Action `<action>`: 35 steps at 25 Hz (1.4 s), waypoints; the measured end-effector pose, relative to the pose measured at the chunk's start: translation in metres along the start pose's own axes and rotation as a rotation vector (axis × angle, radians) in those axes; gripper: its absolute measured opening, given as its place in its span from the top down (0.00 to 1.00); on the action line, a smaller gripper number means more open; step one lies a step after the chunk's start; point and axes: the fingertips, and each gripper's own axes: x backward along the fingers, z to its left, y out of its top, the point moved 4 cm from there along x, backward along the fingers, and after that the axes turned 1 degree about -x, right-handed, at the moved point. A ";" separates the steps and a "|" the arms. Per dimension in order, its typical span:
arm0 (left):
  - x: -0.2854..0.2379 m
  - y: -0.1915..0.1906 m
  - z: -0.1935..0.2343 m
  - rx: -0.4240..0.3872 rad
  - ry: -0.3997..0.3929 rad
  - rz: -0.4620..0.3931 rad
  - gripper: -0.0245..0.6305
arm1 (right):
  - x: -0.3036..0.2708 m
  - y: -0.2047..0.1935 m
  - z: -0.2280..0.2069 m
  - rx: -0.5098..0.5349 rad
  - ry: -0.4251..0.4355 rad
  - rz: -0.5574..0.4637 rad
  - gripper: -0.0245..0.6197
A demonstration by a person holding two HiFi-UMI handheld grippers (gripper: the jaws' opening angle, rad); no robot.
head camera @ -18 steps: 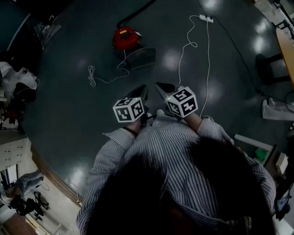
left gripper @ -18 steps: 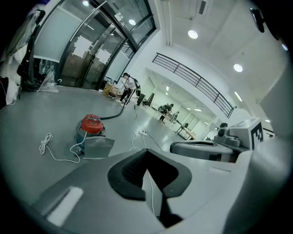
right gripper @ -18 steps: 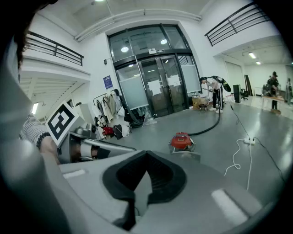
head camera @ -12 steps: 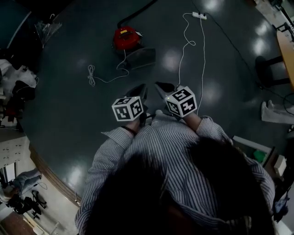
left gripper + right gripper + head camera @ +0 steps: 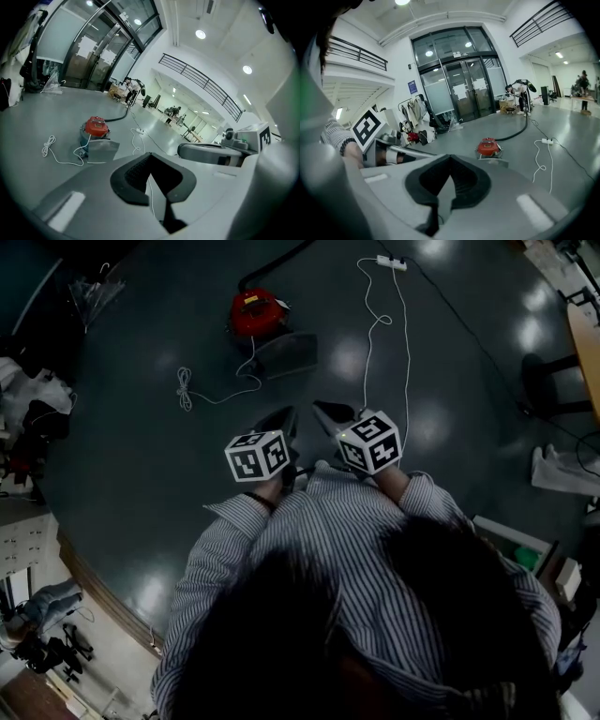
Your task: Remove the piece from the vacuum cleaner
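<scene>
Head view: left tool (image 5: 281,420) and right tool (image 5: 326,412) are seen side by side, jaws pressed together, nothing gripped. Red vacuum cleaner (image 5: 255,313) is seen on the floor (image 5: 141,446) well ahead, grey piece (image 5: 286,354) just beside it.

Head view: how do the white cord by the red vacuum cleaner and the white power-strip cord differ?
The thin white cord by the round red vacuum cleaner is short, its free end bundled up; the thin white power-strip cord is far longer and lies unbundled. Both lie loose on the dark floor.
</scene>
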 end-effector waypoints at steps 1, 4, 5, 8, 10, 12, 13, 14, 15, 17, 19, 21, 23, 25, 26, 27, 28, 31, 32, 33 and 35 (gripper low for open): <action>-0.001 0.001 0.000 0.002 0.001 -0.001 0.95 | 0.000 0.001 -0.002 -0.005 0.006 -0.005 0.96; -0.005 0.004 -0.002 0.009 0.005 -0.004 0.95 | -0.002 0.003 -0.006 -0.011 0.016 0.005 0.96; -0.007 0.005 -0.002 0.012 0.008 -0.005 0.95 | -0.003 0.003 -0.008 -0.009 0.019 0.012 0.96; -0.018 0.007 0.000 0.020 0.015 -0.006 0.95 | -0.007 0.003 -0.018 -0.009 0.030 0.025 0.96; -0.024 0.006 0.002 0.027 0.023 -0.004 0.95 | -0.007 0.000 -0.026 -0.020 0.027 0.031 0.96; -0.028 0.005 0.003 0.036 0.035 -0.006 0.95 | -0.005 -0.002 -0.034 -0.037 0.024 0.037 0.96; -0.029 0.005 0.004 0.038 0.041 -0.010 0.95 | -0.004 -0.002 -0.036 -0.040 0.023 0.041 0.96; -0.031 0.006 0.004 0.038 0.044 -0.013 0.95 | -0.004 -0.002 -0.039 -0.038 0.022 0.045 0.96; -0.033 0.006 0.004 0.038 0.046 -0.012 0.95 | -0.004 -0.004 -0.041 -0.036 0.020 0.051 0.96; -0.039 0.002 0.007 0.049 0.050 -0.003 0.95 | -0.007 -0.008 -0.047 -0.042 0.018 0.066 0.96; -0.044 -0.001 0.011 0.069 0.051 0.007 0.95 | -0.011 -0.010 -0.052 -0.061 0.023 0.082 0.96; -0.051 0.001 0.018 0.070 0.051 0.018 0.95 | -0.020 -0.009 -0.056 -0.071 0.027 0.092 0.96; -0.060 0.007 0.031 0.067 0.053 0.026 0.95 | -0.034 -0.007 -0.062 -0.073 0.027 0.102 0.96; -0.070 0.016 0.047 0.075 0.055 0.029 0.95 | -0.051 -0.004 -0.069 -0.079 0.027 0.114 0.96; -0.075 0.022 0.056 0.079 0.055 0.030 0.95 | -0.060 0.000 -0.074 -0.083 0.024 0.120 0.96; -0.081 0.029 0.064 0.084 0.053 0.032 0.95 | -0.069 0.005 -0.080 -0.086 0.020 0.124 0.96; -0.088 0.038 0.073 0.089 0.048 0.037 0.95 | -0.080 0.012 -0.087 -0.090 0.015 0.126 0.96; -0.109 0.070 0.100 0.091 0.033 0.052 0.95 | -0.114 0.034 -0.109 -0.111 0.000 0.131 0.96; -0.115 0.083 0.110 0.093 0.023 0.050 0.95 | -0.126 0.042 -0.115 -0.119 -0.002 0.134 0.96; -0.121 0.096 0.120 0.097 0.011 0.047 0.95 | -0.139 0.050 -0.120 -0.126 -0.004 0.136 0.96; -0.134 0.119 0.141 0.094 -0.008 0.057 0.95 | -0.164 0.065 -0.130 -0.134 -0.015 0.140 0.96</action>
